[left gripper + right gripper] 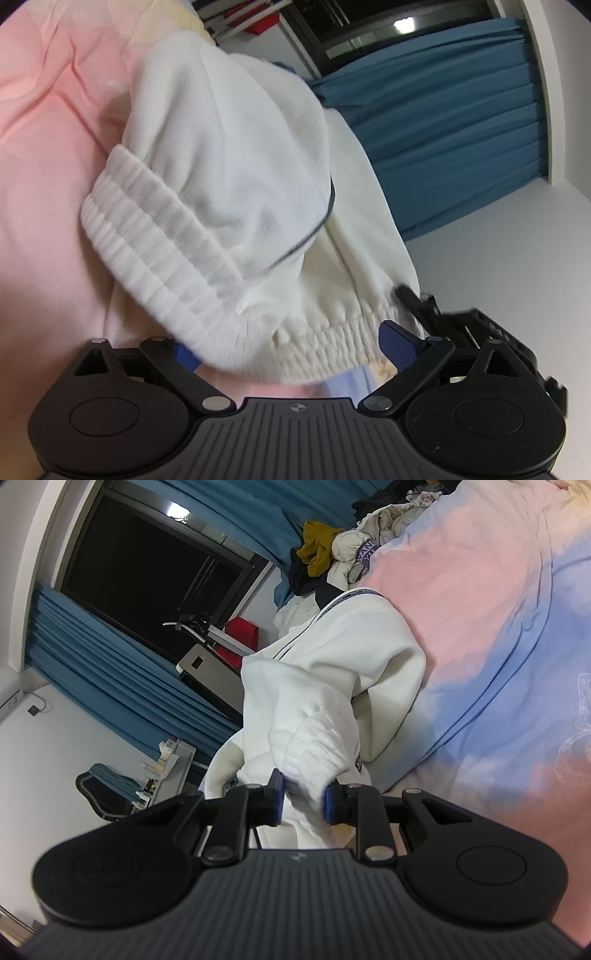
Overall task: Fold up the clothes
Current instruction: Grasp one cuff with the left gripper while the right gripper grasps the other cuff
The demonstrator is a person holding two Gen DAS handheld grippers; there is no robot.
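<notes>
My right gripper (303, 800) is clamped on a bunched fold of the white garment (332, 672), raised off the bedsheet (480, 627). My left gripper (291, 350) stands wide, the ribbed hem between its pads, ungripped.

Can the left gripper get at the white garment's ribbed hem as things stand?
Probably yes: the left gripper is open, the ribbed hem already lies between its pads, unobstructed.
</notes>
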